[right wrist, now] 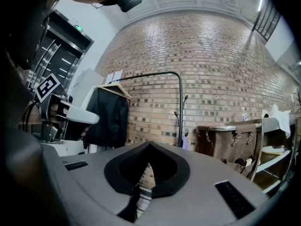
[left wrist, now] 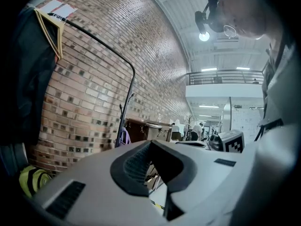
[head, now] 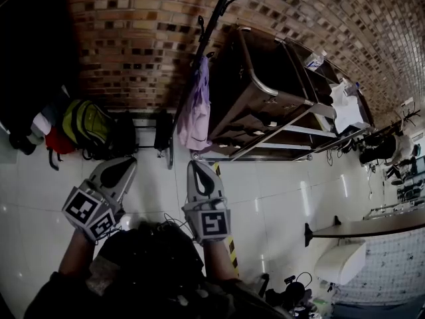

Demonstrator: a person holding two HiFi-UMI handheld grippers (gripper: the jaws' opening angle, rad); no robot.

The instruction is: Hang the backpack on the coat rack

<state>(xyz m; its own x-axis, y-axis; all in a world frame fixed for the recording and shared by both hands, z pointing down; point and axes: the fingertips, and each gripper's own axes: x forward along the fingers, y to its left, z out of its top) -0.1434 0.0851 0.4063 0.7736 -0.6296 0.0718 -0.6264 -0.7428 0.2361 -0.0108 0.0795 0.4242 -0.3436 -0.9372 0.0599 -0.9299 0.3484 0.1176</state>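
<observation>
Backpack (head: 88, 126) against wall (head: 133, 38): head view whole, left gripper view sliver.

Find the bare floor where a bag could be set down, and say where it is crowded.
Bare tiles lie between the right tongs, the metal trolley and the table. Crowded: around the yellow backpack at left, and at the coat rack foot.

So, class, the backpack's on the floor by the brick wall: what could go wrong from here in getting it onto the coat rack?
1. The yellow-green backpack sits pressed against a black item, so its straps may snag when lifted.
2. The coat rack already holds a purple garment, which the bag could knock off.
3. The rack is a thin pole beside a brown cart; a heavy bag might tip it.
</observation>
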